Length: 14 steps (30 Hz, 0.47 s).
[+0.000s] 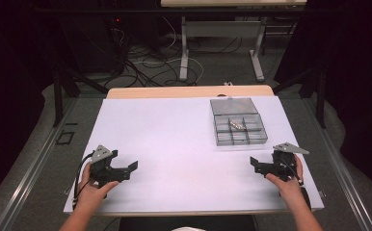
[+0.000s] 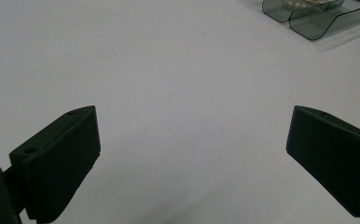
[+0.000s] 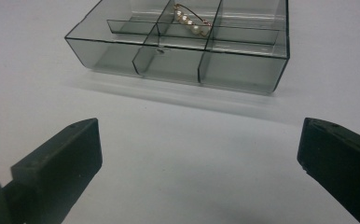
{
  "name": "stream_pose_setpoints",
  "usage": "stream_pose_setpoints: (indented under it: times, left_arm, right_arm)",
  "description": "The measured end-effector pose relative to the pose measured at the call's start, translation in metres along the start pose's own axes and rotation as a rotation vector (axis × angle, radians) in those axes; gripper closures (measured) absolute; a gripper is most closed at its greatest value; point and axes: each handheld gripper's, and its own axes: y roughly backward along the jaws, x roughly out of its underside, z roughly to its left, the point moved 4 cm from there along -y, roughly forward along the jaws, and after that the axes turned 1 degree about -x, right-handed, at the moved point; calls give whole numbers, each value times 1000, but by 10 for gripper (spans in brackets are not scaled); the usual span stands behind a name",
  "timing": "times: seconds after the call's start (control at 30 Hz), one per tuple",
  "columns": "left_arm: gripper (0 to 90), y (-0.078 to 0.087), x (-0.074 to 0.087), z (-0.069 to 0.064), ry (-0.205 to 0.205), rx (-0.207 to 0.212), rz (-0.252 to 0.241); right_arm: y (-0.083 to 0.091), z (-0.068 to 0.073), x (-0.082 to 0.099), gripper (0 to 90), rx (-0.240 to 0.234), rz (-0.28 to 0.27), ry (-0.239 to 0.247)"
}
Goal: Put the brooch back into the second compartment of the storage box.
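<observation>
A clear grey plastic organizer box (image 1: pixel 238 127) with its lid laid open stands on the white table at the back right. A small gold piece with pearl-like beads (image 1: pixel 237 124) lies in one of its middle compartments, seen closer as the beaded piece (image 3: pixel 191 24) inside the box (image 3: pixel 183 65). My left gripper (image 1: pixel 128 168) rests near the table's front left, open and holding nothing, jaws wide apart over bare table (image 2: pixel 192 158). My right gripper (image 1: pixel 255 164) sits at the front right, open and holding nothing, a short way in front of the box.
The white table surface (image 1: pixel 174 144) spreads between the two grippers. A corner of the box (image 2: pixel 308 18) shows far off in the left gripper view. Beyond the table are a floor with cables (image 1: pixel 145 65) and another table's legs (image 1: pixel 184 53).
</observation>
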Motion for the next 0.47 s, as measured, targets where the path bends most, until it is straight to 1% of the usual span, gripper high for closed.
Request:
stream_pose_setpoints:
  times: [0.13, 0.17, 0.23, 0.3, 0.33, 0.37, 0.43, 0.47]
  left_arm:
    - [25, 0, 0, 0, -2, 3, 4]
    - [25, 0, 0, 0, -2, 2, 3]
    - [25, 0, 0, 1, -1, 0, -3]
    - [25, 0, 0, 1, 0, -1, -3]
    - [25, 0, 0, 1, 0, -1, -2]
    - [25, 0, 0, 1, 0, 0, -2]
    - [25, 0, 0, 0, 0, 0, 0]
    - [25, 1, 0, 1, -7, 1, 5]
  right_arm:
    - [-3, -5, 3, 0, 24, 6, 11]
    - [-3, -5, 4, 5, 21, 13, -3]
    - [-4, -8, 5, 7, 17, 16, -11]
    - [-4, -9, 6, 7, 26, 9, -10]
    - [-3, -9, 6, 5, 18, 18, -7]
    - [-3, -8, 6, 3, 26, 17, -8]
    - [-2, -9, 7, 2, 32, 26, 7]
    - [-2, -10, 7, 2, 42, 30, 13]
